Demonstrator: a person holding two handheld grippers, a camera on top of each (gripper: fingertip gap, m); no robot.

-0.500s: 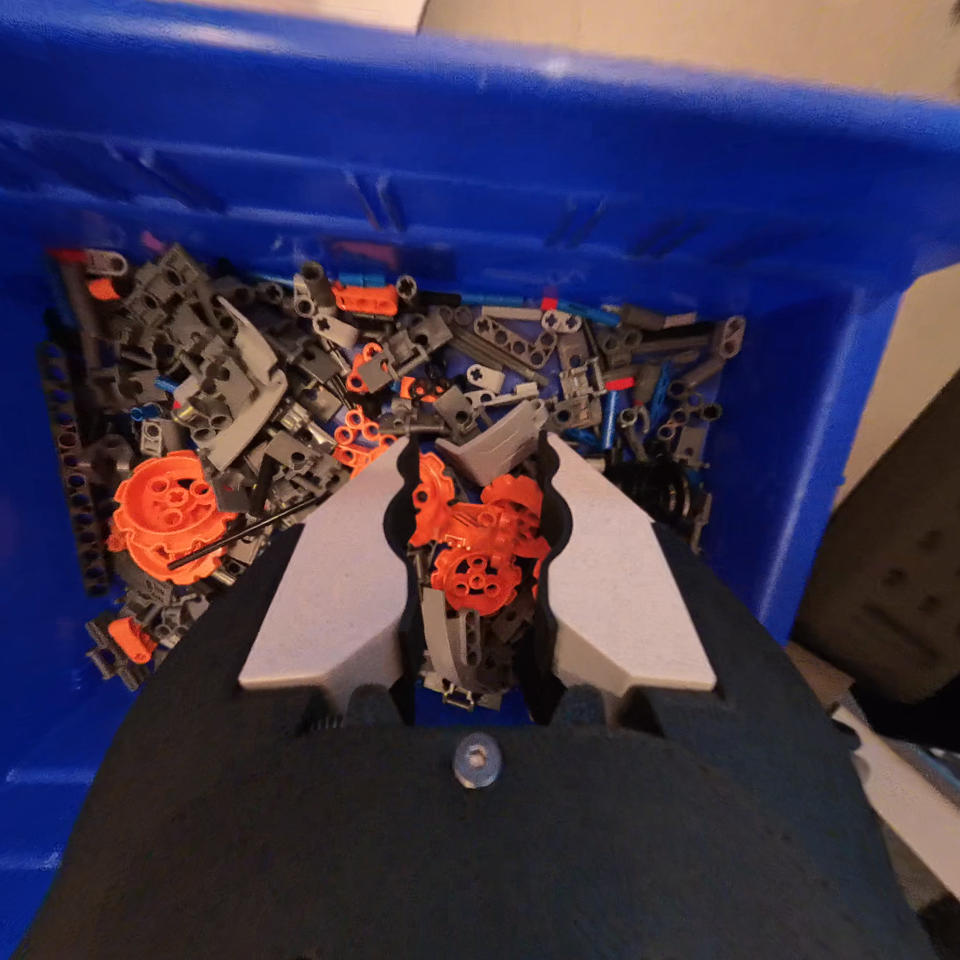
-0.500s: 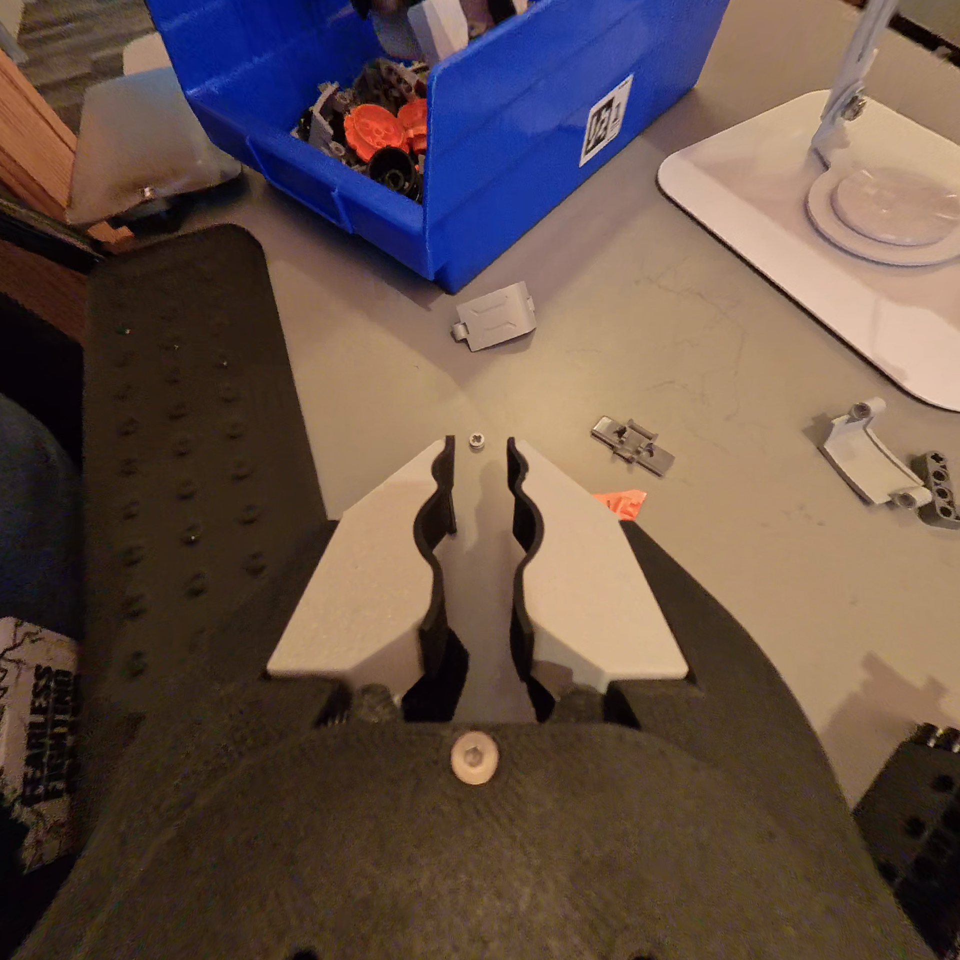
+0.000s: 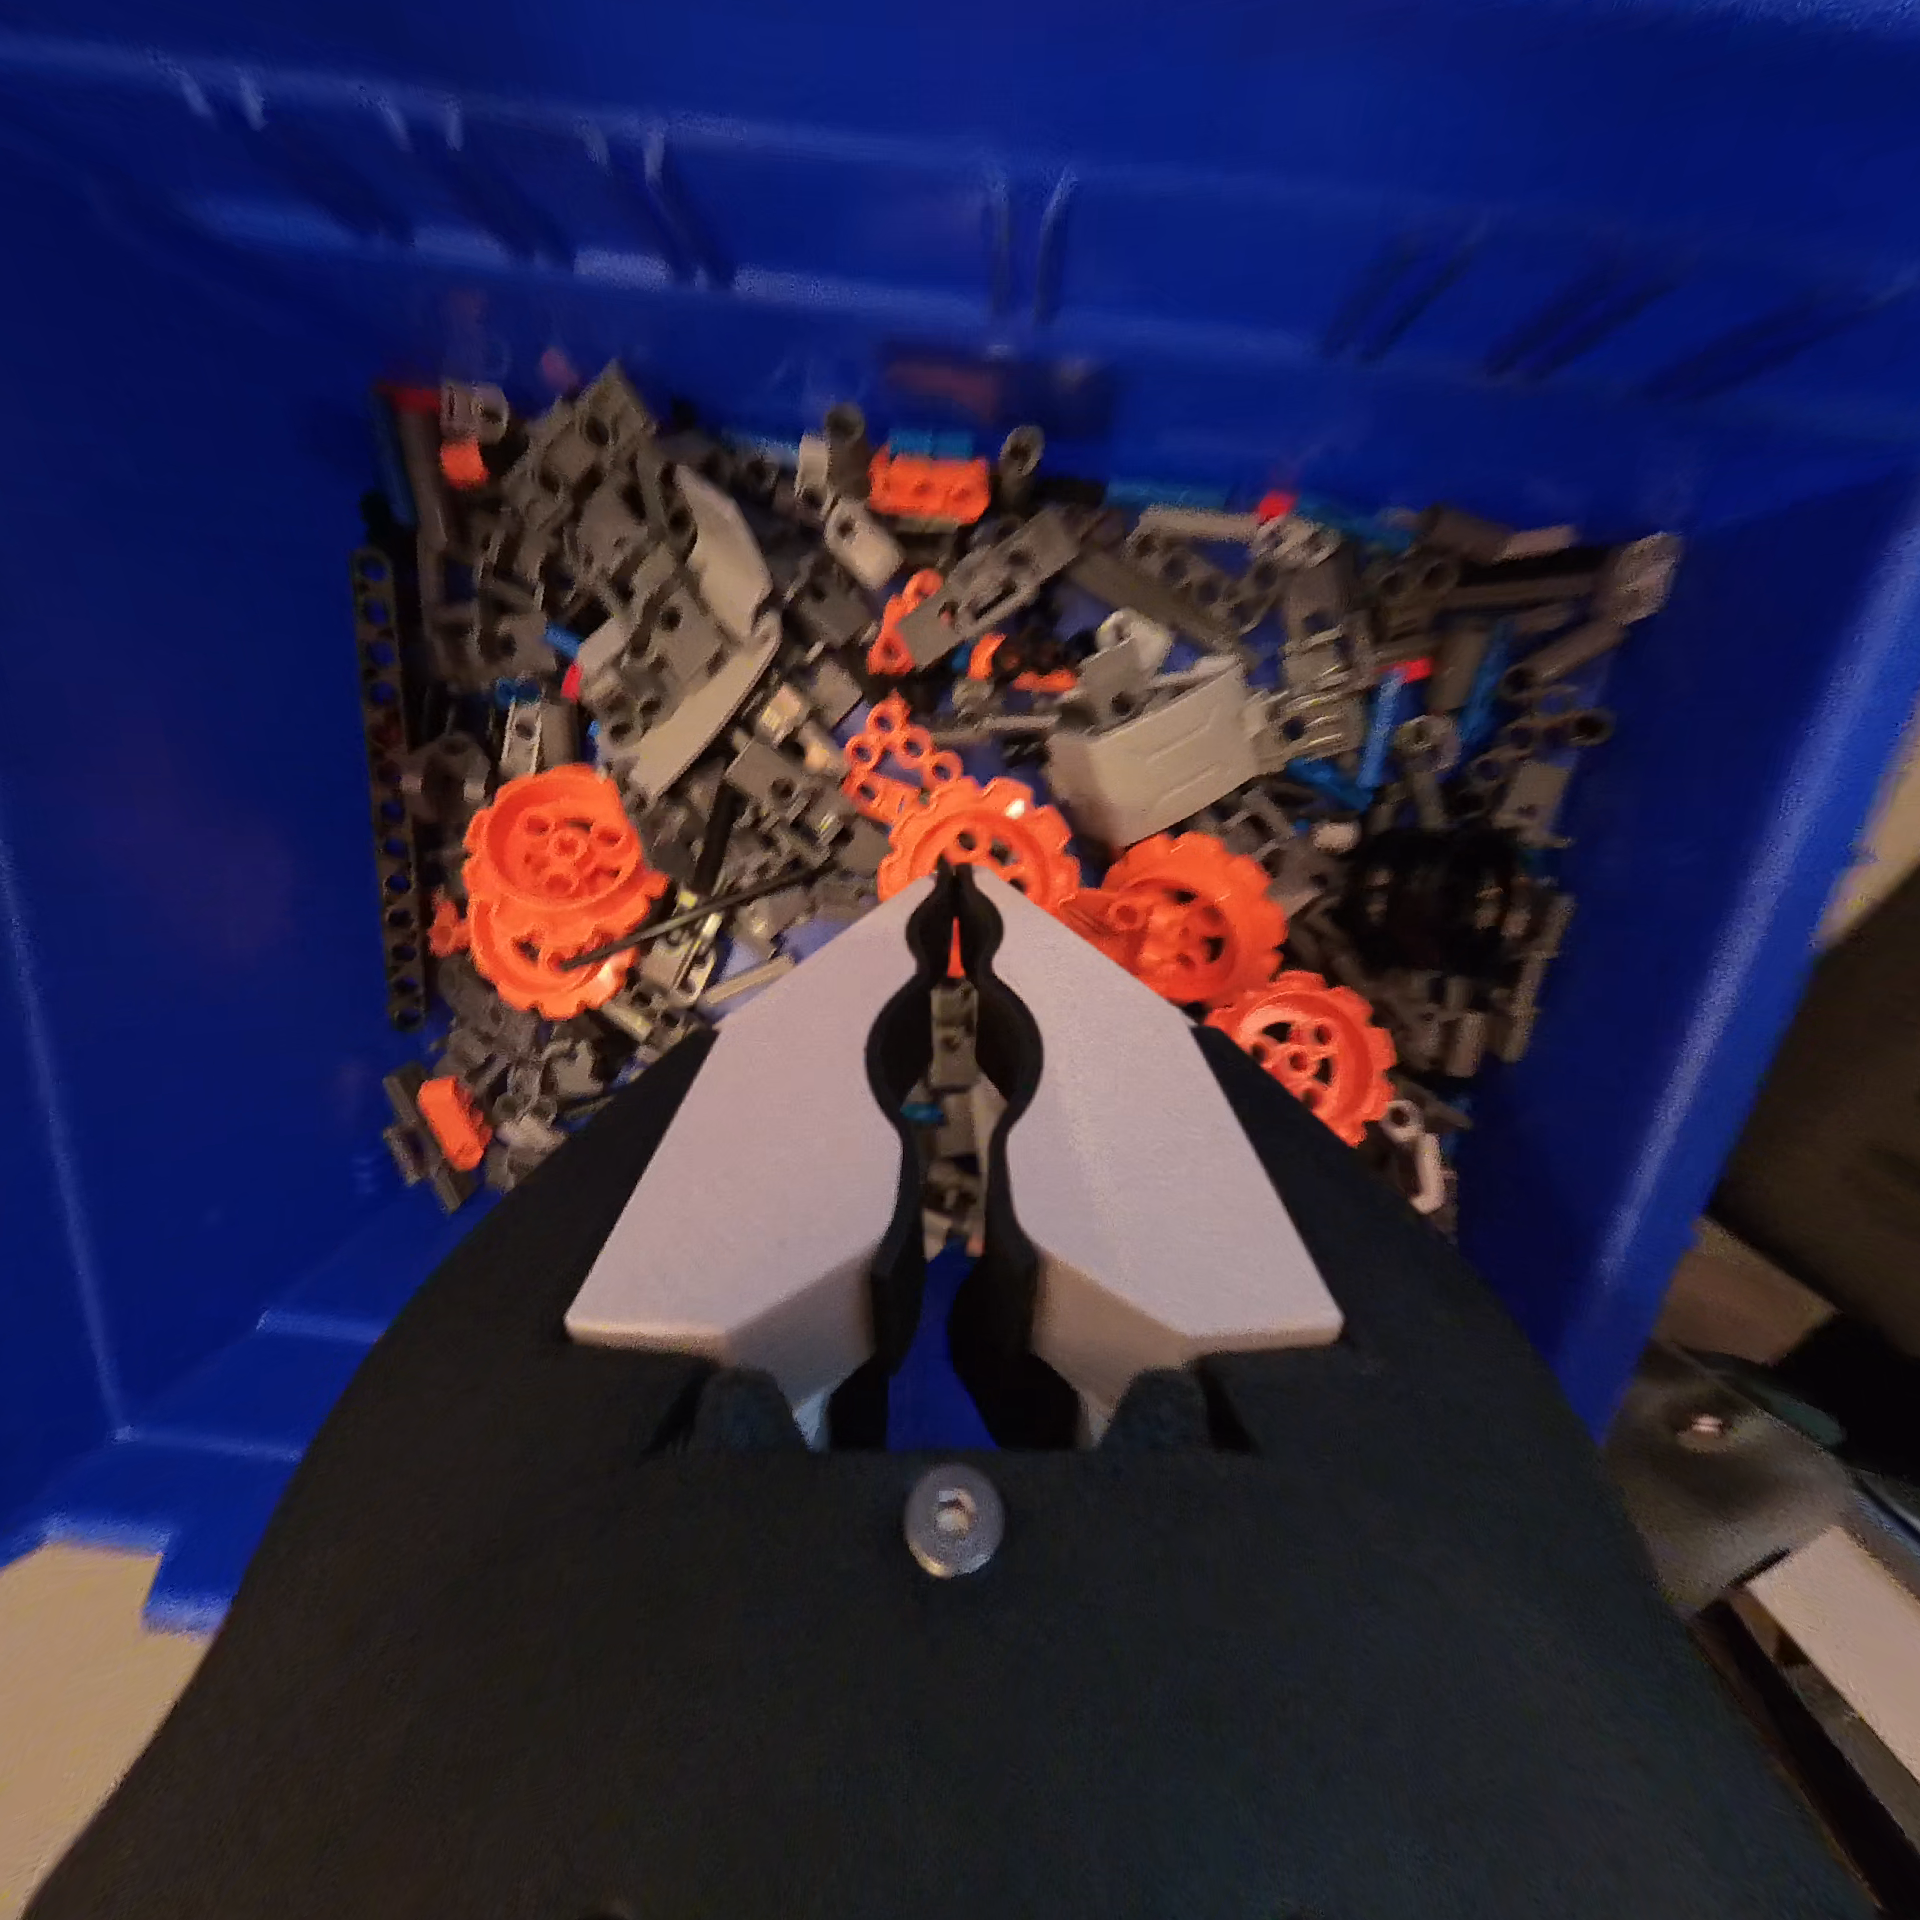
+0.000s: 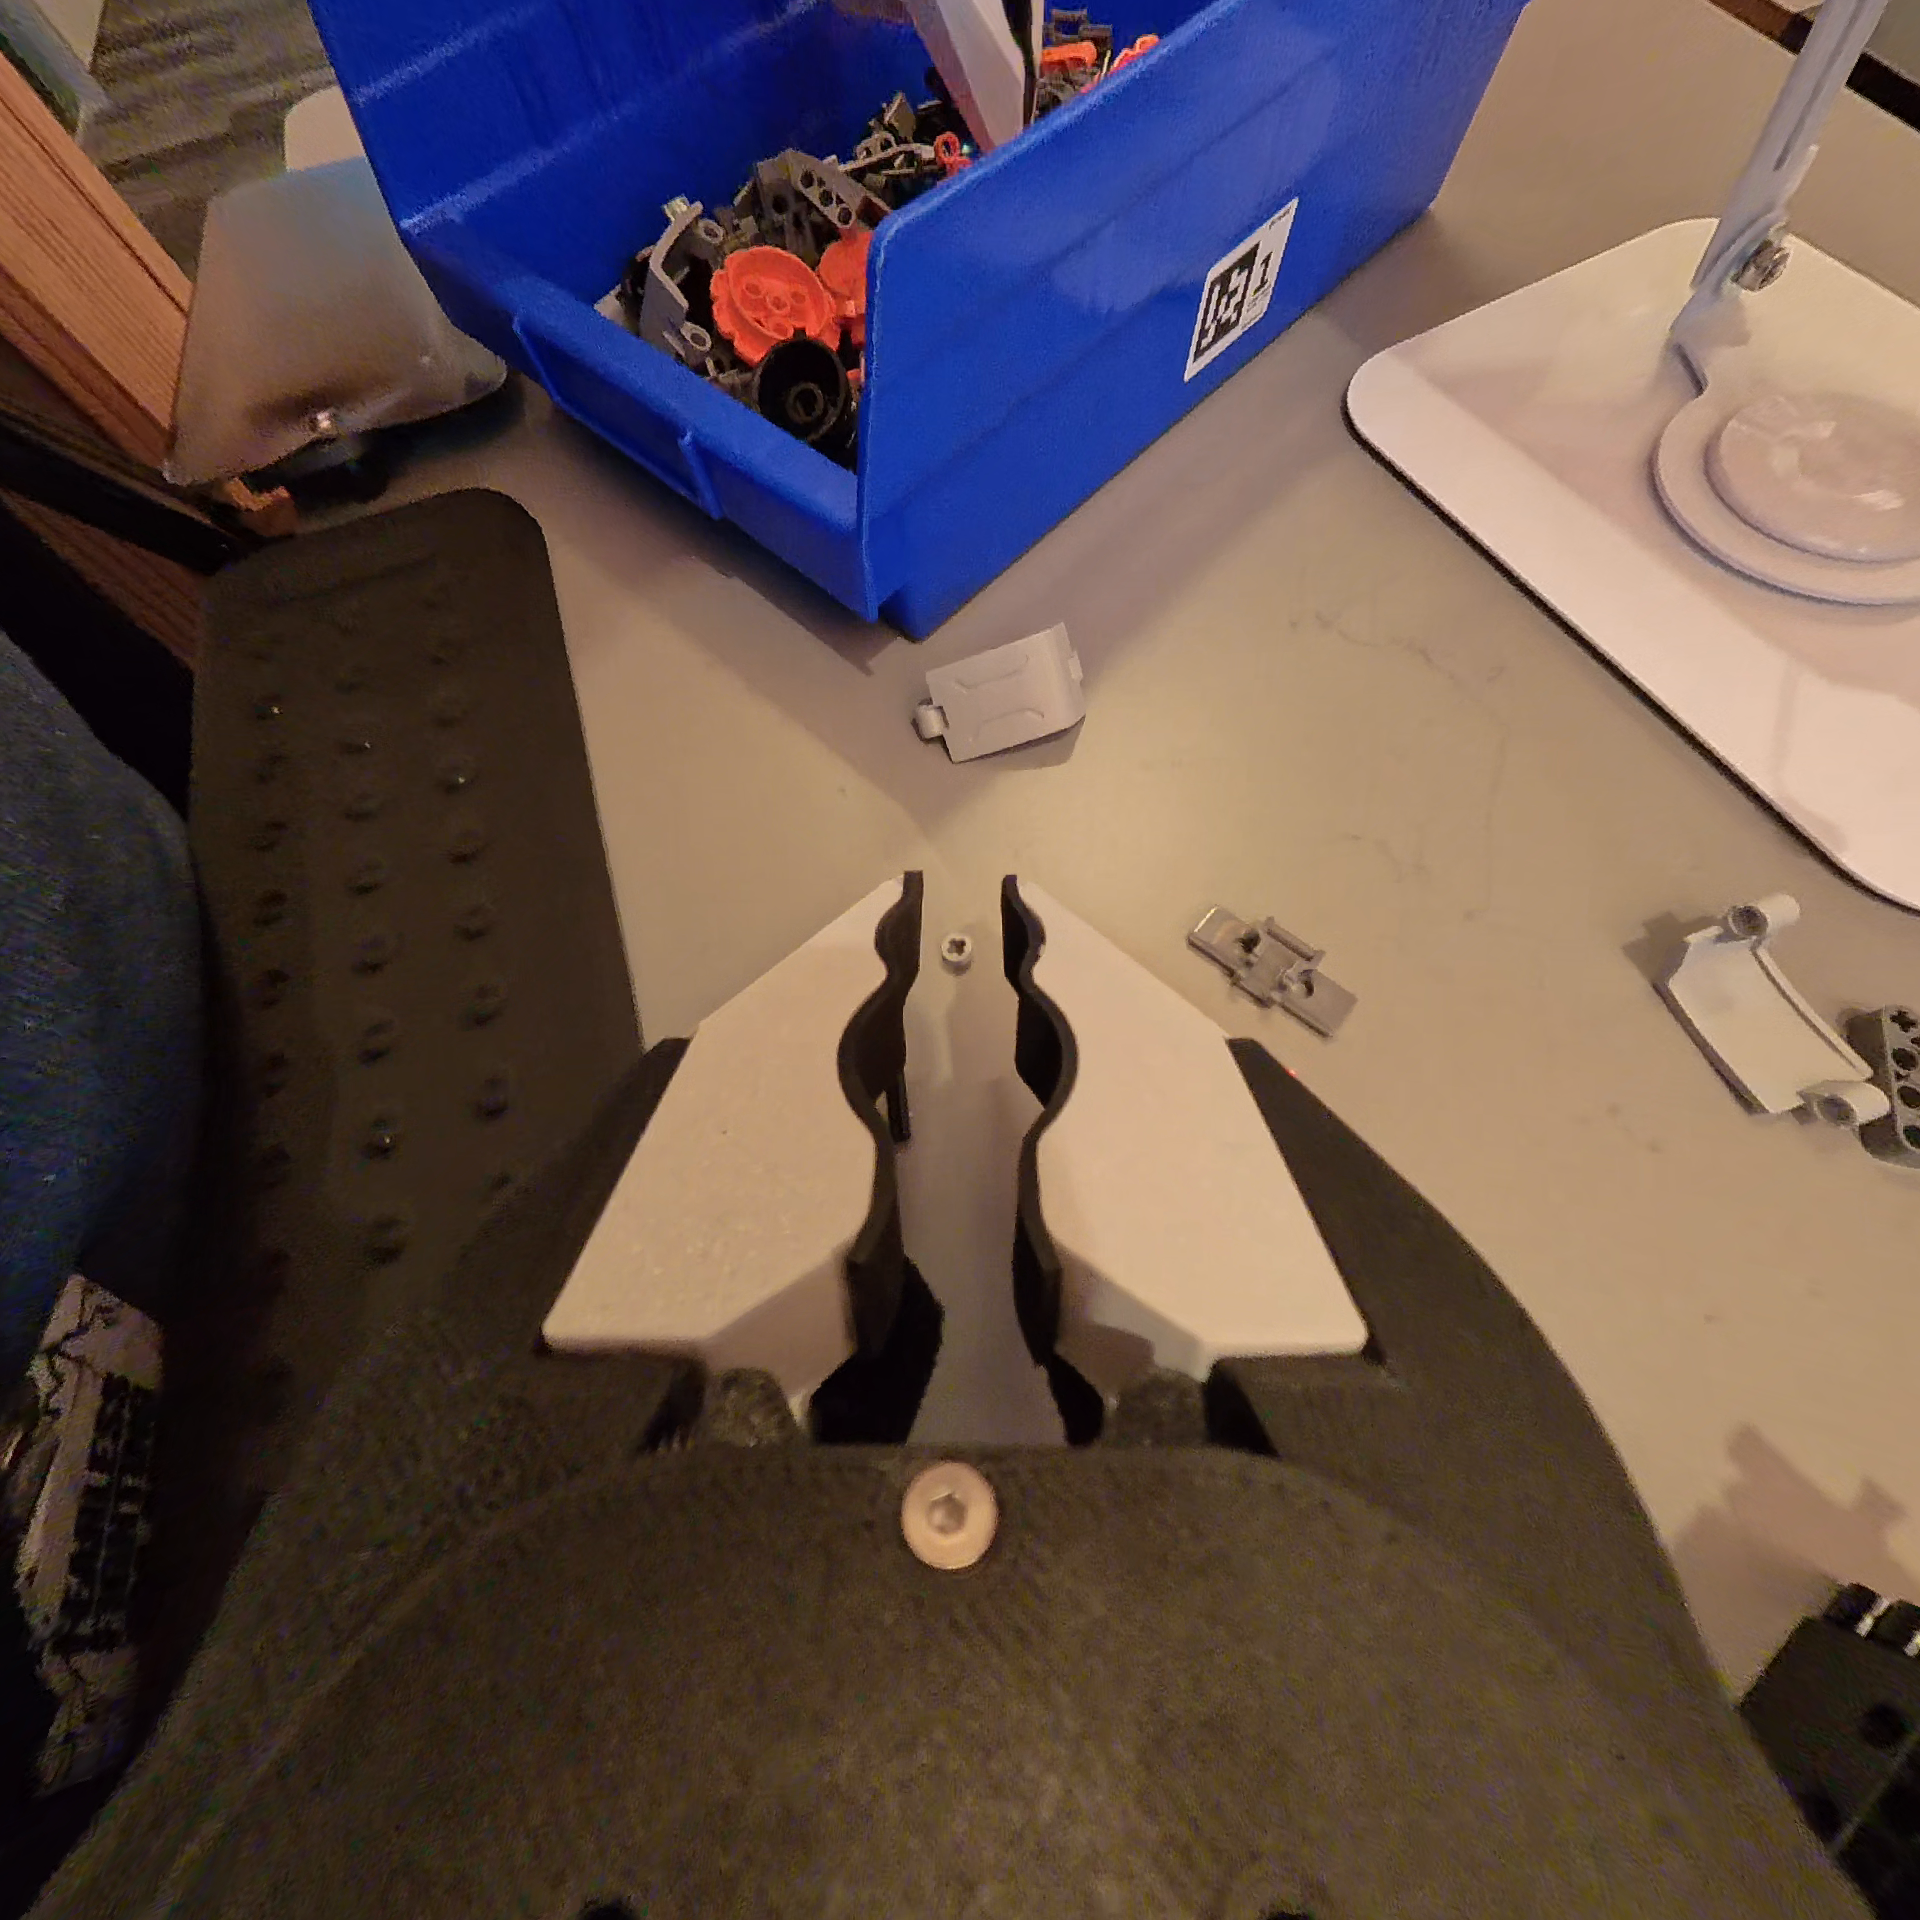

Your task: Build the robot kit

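The left gripper (image 3: 954, 883) hangs over the blue bin (image 3: 935, 260) of building parts, its tips pinched together with nothing visibly between them, an orange gear (image 3: 982, 842) just beyond at 12 o'clock. The right gripper (image 4: 961, 883) is parted, empty, a small grey bushing (image 4: 954, 949) on the table (image 4: 1299, 727) between its tips; a grey panel (image 4: 1003, 707) lies at 12 o'clock.

a matte grey desk (image 4: 1299, 748) fills the right wrist view under warm, dim light. at its far left corner stands wooden furniture (image 4: 73, 343), with grey patterned flooring (image 4: 197, 62) beyond. a white flat stand base (image 4: 1558, 488) rests on the desk's right side.
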